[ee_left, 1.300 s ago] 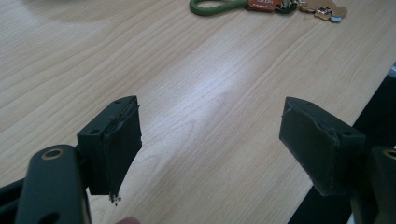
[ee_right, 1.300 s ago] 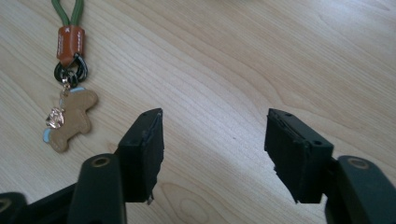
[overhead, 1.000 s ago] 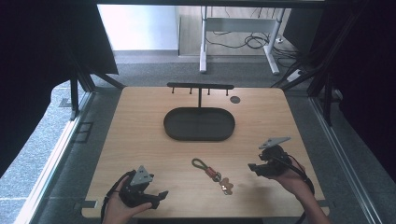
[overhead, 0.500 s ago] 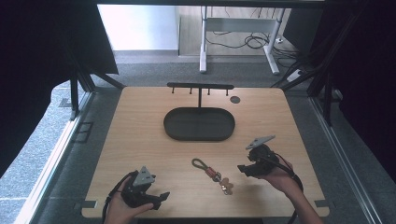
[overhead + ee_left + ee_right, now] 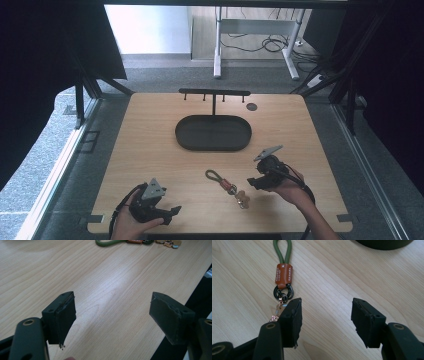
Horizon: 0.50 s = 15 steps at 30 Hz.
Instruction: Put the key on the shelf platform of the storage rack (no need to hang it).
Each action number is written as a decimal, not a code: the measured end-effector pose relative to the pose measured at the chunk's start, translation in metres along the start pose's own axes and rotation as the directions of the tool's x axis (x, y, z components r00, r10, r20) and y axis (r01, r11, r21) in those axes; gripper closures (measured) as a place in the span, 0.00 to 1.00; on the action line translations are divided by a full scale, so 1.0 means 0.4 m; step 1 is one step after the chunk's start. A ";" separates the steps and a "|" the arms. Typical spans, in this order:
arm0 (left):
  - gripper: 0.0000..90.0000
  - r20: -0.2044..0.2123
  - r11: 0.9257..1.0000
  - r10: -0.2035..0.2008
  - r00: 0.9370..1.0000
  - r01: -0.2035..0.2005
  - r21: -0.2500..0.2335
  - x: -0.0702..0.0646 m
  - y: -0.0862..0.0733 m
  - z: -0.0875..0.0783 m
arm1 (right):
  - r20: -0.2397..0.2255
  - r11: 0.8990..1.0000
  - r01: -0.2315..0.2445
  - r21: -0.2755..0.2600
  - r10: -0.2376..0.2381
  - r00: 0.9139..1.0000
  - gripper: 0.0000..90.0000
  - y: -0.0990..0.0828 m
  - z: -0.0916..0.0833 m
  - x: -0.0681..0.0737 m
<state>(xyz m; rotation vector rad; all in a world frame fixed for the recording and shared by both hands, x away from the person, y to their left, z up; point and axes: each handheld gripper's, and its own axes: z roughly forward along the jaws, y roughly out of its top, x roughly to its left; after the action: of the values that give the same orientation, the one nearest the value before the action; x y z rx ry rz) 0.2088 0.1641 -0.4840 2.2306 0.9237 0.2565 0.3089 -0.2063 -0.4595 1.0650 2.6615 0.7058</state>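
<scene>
The keychain (image 5: 227,183) lies flat on the desk (image 5: 150,150), on the person's side of the dark oval tray (image 5: 213,133) and well apart from it. Its green cord loop (image 5: 282,251) points toward the tray, then comes a brown leather tab (image 5: 283,275), black rings and a small charm at the near end. Nothing has lifted it yet.

The right hand-held gripper (image 5: 254,183) sits just beside the keychain, on the side away from the left hand-held gripper. In the right gripper view its jaws stand moderately apart and have just been closing a little, with bare wood between them; the keychain's rings lie just off the outer side of the left jaw, not inside the gap. So the approach looks nearly done, but the gripper seems to need a small shift sideways before the jaws can close on the rings or the tab.

The left hand-held gripper (image 5: 172,212) rests near the front edge of the desk, well away from the tray, jaws wide and holding nothing, with the keychain far off at the top of its own view.

Behind the tray stands a black hook rack (image 5: 214,93), its pegs bare. My guess is that the pick-up, the carry and the placing all remain.
</scene>
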 end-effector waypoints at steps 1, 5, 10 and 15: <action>0.24 -0.004 1.000 -0.004 1.000 0.004 -0.008 -0.001 0.000 -0.002 | 0.001 1.000 0.006 0.003 -0.006 1.000 0.48 0.004 0.005 0.007; 0.24 -0.004 1.000 -0.003 1.000 0.003 -0.007 0.000 0.000 -0.003 | -0.009 0.999 0.030 0.013 -0.030 1.000 0.48 0.015 0.015 0.023; 0.24 -0.005 1.000 -0.003 1.000 0.003 -0.008 0.000 0.000 -0.003 | -0.019 0.999 0.040 0.022 -0.040 0.999 0.48 0.024 0.028 0.036; 0.24 0.002 1.000 0.008 1.000 -0.008 -0.001 -0.005 0.002 0.000 | -0.029 0.997 0.062 0.039 -0.060 0.998 0.48 0.036 0.051 0.054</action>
<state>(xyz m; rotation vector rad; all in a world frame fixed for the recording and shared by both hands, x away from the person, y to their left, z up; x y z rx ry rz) 0.2077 0.1623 -0.4834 2.2333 0.9137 0.2589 0.3088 -0.1752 -0.4701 0.9860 2.7300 0.6633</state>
